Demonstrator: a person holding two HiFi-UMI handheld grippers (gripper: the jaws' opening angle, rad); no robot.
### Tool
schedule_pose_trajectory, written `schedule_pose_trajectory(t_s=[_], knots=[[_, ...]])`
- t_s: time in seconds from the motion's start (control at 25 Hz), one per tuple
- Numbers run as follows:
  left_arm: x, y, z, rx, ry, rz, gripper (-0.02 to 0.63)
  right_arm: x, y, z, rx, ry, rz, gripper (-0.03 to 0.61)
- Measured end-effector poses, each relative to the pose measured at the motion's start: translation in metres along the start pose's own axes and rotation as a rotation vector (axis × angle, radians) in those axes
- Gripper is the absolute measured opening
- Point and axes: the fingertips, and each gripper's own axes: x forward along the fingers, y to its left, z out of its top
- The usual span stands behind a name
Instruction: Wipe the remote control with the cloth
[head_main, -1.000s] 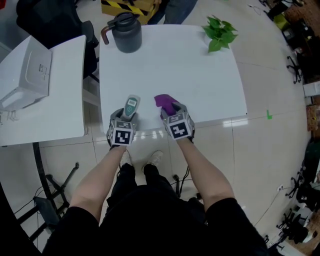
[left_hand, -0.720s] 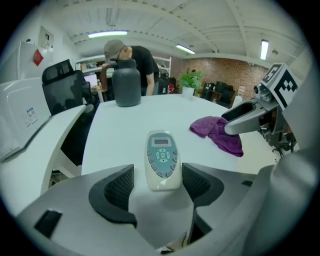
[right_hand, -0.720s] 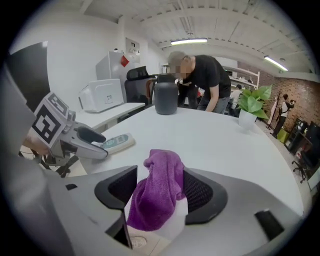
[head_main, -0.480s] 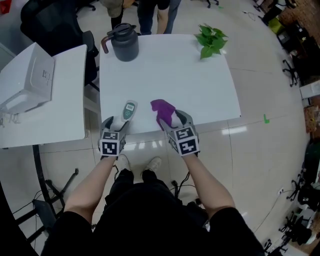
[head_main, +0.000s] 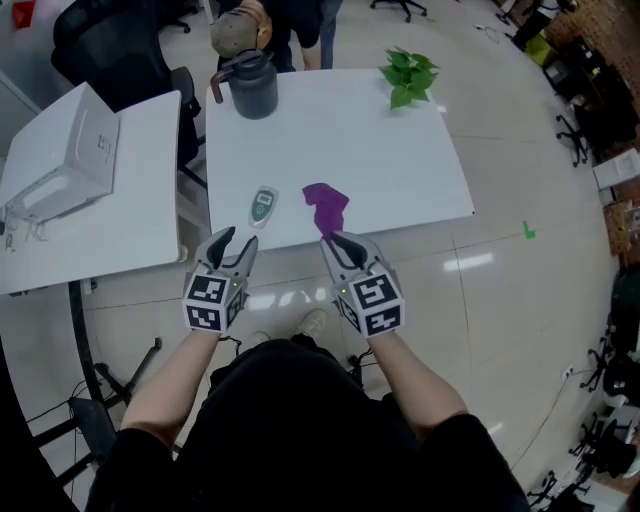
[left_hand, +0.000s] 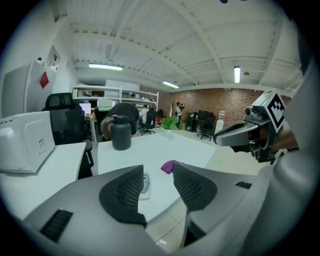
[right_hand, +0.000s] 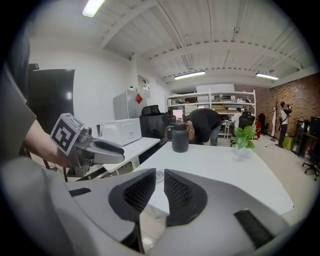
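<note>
The remote control (head_main: 263, 206) is seen lying flat near the front edge of the white desk (head_main: 400, 150). The purple cloth (head_main: 326, 205) is crumpled just beside it on the right, and the two are apart. Both grippers are held clear of the desk's front edge, over the floor, and nothing is touched by either.

The left gripper (head_main: 238, 243) is pointed toward the remote control, which lies just beyond its tips and slightly to the right. Its jaws have just been closing but are seen well apart, with nothing held between them.

The right gripper (head_main: 335, 243) is pointed toward the cloth, which lies just beyond its tips. Its jaws have just been closing and are left with only a narrow gap, nothing being gripped.

A dark jug (head_main: 252, 85) and a green plant (head_main: 407, 75) are set at the desk's far edge.
</note>
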Motion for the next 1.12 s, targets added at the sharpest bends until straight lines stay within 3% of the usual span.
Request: schedule_pose_trajectory(t_s=[0.36,0.64,1.12], knots=[[-0.082,-0.021,0.002,0.104,-0.075,-0.109,0.008,-0.039,0.070,0.006,0.015,-0.047,-0.075,0.025],[-0.119,-0.035,-0.002,0.151,-0.123,-0.150,0.002,-0.062,0.116,0.017,-0.001,-0.085,-0.090,0.017],[-0.142,-0.052,0.000,0.183,-0.157,-0.165,0.002,-0.084,0.134,0.012,-0.040,-0.096,-0.113,0.017]])
